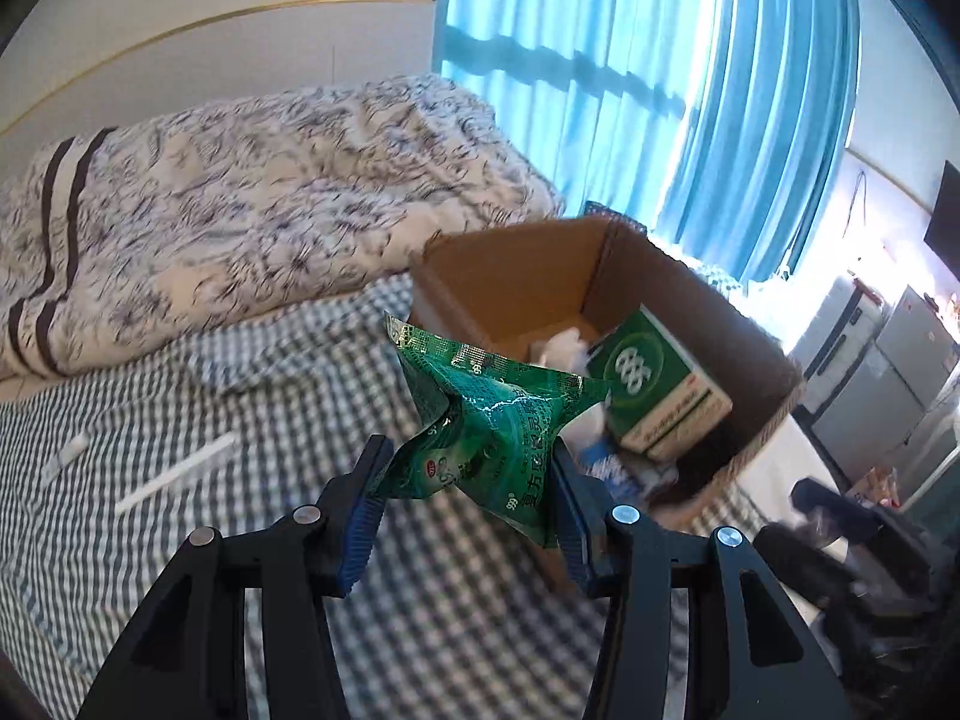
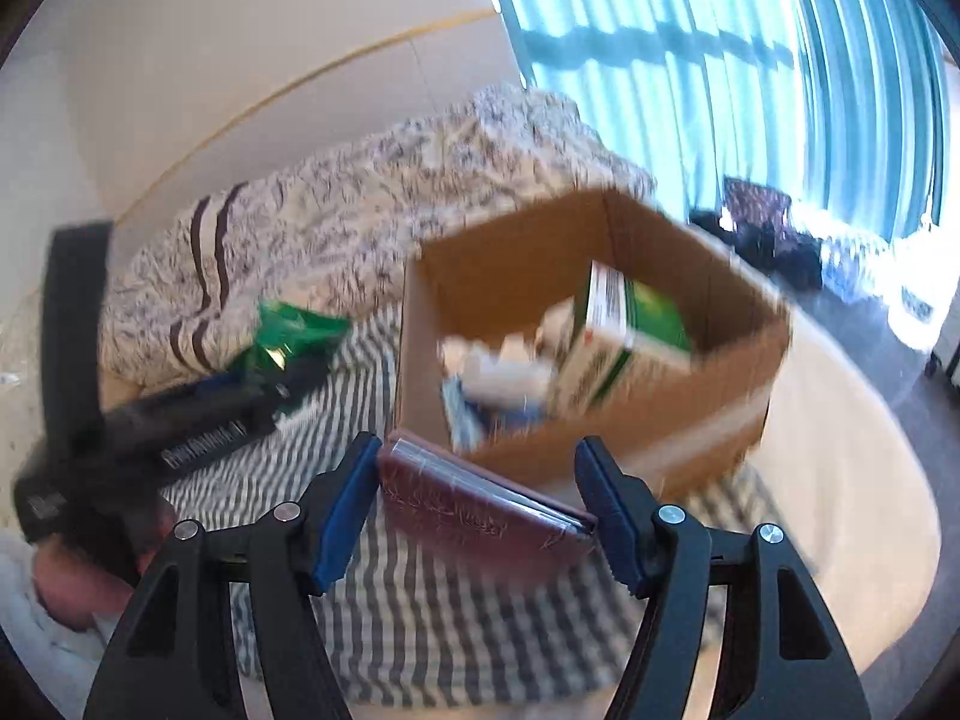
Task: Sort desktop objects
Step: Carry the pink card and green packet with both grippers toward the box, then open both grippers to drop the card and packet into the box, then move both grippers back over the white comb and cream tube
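green foil sachet (image 1: 480, 426) marked "999", clamped in left gripper (image 1: 468, 480), just short of cardboard box (image 1: 750, 324) | box holds green-white "999" carton (image 1: 654, 384), white items | right gripper (image 2: 480, 486) grips maroon booklet (image 2: 474, 510), box just ahead

A cardboard box (image 1: 606, 324) stood open on the bed (image 1: 240, 540), near its edge, with a rumpled quilt (image 1: 240, 210) lying behind and to the left of it. Inside the box a medicine carton (image 1: 660, 384) leaned against the right wall, with smaller packets heaped to its left. A crumpled sachet (image 1: 480, 432) hung between the jaws of the left gripper (image 1: 468, 468), just before the box's near corner. Two thin sticks (image 1: 174, 474) lay on the bed to the left. A flat wallet (image 2: 480, 510) sat between the jaws of the right gripper (image 2: 480, 480), in front of the box.
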`<state>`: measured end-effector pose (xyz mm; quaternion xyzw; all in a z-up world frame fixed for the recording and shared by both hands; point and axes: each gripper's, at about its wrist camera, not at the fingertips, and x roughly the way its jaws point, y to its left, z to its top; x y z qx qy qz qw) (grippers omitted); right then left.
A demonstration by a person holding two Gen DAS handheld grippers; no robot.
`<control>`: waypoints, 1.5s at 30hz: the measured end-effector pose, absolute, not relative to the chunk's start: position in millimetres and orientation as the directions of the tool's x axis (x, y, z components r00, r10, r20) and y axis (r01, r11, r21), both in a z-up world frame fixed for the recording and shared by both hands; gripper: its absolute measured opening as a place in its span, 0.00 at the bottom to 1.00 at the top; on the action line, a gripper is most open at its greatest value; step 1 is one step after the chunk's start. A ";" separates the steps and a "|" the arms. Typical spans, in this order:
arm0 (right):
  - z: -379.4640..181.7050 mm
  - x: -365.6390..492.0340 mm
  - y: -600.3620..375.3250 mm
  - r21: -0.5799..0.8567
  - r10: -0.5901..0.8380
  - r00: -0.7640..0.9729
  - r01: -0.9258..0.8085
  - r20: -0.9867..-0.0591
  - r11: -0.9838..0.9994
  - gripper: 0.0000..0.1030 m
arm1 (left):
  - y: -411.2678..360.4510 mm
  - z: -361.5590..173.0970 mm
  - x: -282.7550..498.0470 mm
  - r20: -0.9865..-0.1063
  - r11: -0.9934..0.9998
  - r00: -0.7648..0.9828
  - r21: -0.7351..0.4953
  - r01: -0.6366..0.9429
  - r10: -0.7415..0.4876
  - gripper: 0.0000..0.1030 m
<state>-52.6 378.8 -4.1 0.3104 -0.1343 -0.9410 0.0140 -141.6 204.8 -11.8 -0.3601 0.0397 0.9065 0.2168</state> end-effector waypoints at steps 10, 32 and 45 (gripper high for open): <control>28.6 -139.3 426.6 0.232 -0.007 -0.826 -0.150 -0.563 -0.961 0.64 | 284.6 -24.7 -179.1 -0.702 -0.859 -0.586 -0.072 -0.507 0.405 0.54; 35.7 -99.3 300.0 0.235 -0.142 -0.794 -0.001 -0.591 -0.972 0.78 | 119.4 -1.6 -116.8 -0.664 -0.979 -0.745 0.103 -0.177 0.065 0.97; 14.6 -101.5 149.0 0.219 -0.214 -0.742 0.092 -0.635 -0.971 0.78 | -81.2 -23.6 -76.1 -0.664 -0.991 -0.736 0.102 0.088 -0.134 1.00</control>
